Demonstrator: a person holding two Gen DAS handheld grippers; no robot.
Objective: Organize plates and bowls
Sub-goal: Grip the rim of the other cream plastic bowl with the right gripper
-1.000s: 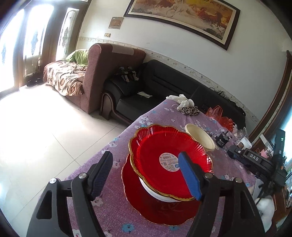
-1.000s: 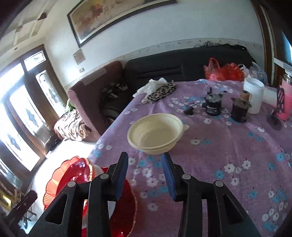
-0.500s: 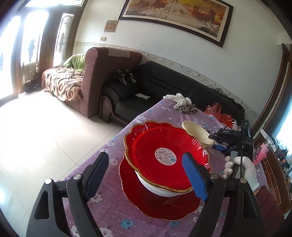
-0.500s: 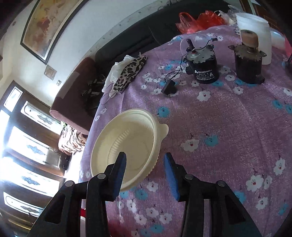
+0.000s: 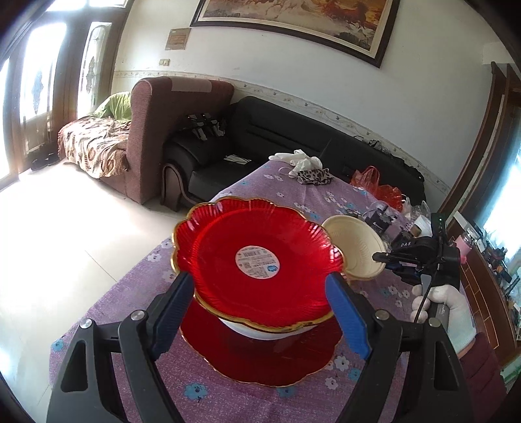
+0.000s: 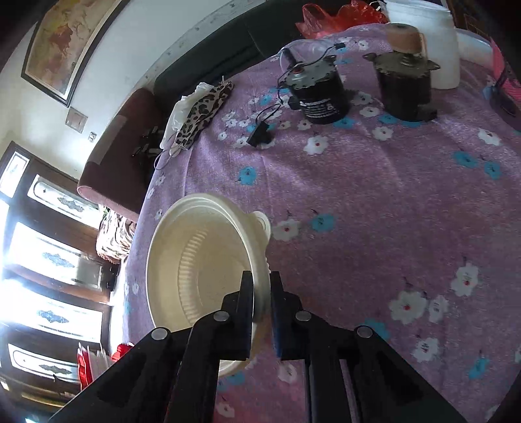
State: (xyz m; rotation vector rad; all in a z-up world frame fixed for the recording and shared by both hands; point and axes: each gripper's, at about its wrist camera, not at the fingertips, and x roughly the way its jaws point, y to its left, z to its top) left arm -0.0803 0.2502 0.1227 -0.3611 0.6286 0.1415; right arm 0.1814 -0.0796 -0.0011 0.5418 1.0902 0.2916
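The right gripper (image 6: 261, 302) pinches the cream bowl's (image 6: 202, 260) rim at lower center; the left gripper (image 5: 260, 306) gapes wide around the red plate (image 5: 257, 260).

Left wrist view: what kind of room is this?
Most likely a home living room: a black leather sofa and brown armchair along the wall, a large framed painting above, and a table with a purple floral tablecloth.

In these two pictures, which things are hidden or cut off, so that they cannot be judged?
- White bowl, left wrist view: the upper red scalloped plate covers all but its lower wall.
- Cream plastic bowl, right wrist view: the right claw hides its near rim.
- Barcode sticker, left wrist view: print too small.
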